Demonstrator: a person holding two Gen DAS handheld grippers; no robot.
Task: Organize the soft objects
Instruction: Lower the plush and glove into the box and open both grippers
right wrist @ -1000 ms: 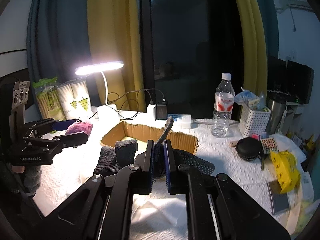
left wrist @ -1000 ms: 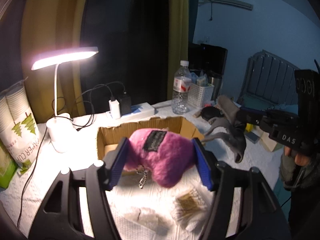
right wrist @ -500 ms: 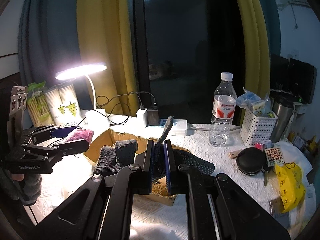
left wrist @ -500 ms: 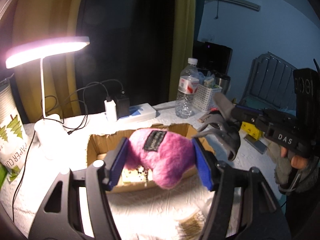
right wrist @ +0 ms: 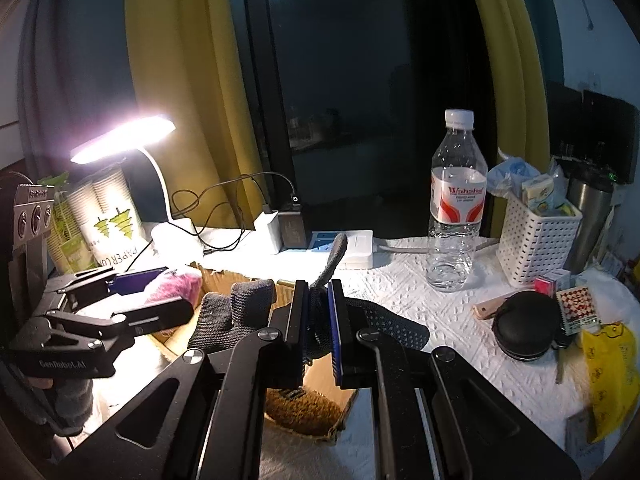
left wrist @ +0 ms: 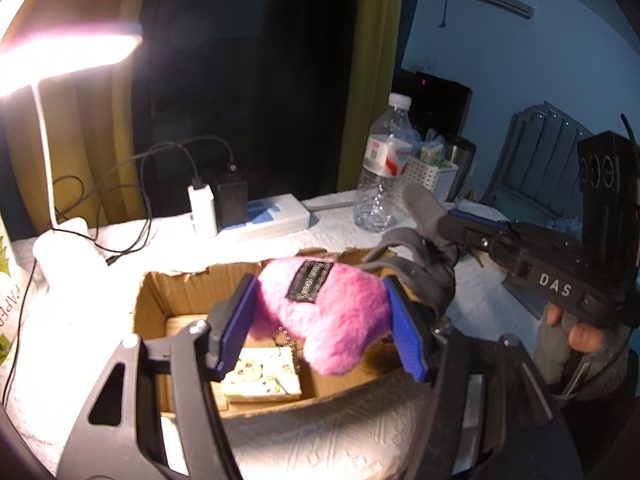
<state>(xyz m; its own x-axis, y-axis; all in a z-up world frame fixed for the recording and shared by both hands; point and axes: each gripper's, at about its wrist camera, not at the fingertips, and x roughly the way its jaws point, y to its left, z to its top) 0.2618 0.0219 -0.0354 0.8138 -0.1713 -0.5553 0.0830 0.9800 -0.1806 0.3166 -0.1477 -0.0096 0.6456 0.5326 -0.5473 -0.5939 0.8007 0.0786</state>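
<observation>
left claw (left wrist: 320, 328) pinching fluffy pink plush toy (left wrist: 332, 312), now over open brown cardboard box (left wrist: 180, 292) instead of desk | right claw (right wrist: 318, 320) clamps dark grey knit glove (right wrist: 236, 312), box at 6 o'clock | both ready to drop

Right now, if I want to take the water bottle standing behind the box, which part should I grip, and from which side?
Grip the water bottle at its labelled middle, coming level from the front. It stands upright, and the straight round body there suits two fingers; the cap is narrow. The white basket stands close on its right, so the front is probably freer. Both grippers are full: the left gripper holds the pink plush, the right gripper the grey glove.
</observation>
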